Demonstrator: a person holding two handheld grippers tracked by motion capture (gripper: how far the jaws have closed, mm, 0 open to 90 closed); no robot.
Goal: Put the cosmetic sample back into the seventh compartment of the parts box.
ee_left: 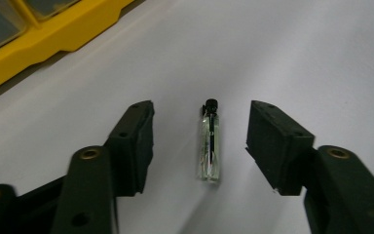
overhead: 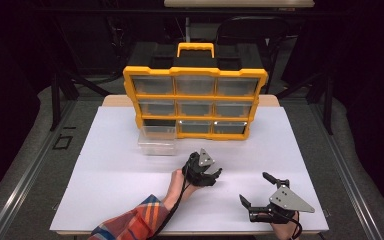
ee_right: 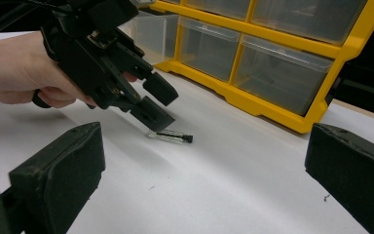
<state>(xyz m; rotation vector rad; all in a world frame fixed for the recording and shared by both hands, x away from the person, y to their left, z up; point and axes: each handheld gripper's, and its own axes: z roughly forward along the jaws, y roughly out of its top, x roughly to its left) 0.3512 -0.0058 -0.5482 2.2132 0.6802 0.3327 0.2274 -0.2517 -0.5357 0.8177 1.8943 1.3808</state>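
small clear vial (ee_left: 210, 145) with black cap lies flat on the white tabletop (overhead: 120, 165), between the spread jaws of the left claw (ee_left: 200, 141), untouched. right claw (overhead: 263, 192) also spread, holding nothing, well apart. judged light, rigid, likely glass: fragile, smooth, apt to roll. best pinched across mid-body, gently. one clear drawer (overhead: 156, 141) stands pulled out of the yellow organizer (overhead: 195, 101).

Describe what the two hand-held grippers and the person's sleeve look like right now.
Both are black, two-jawed tools with blocky rectangular pads. The left hand-held gripper carries a small grey three-cornered plate and trails a black cable along the forearm. The right hand-held gripper has a larger grey plate with dark holes. Brass-coloured rivets show at the left one's joints. The left sleeve is red, orange and blue plaid.
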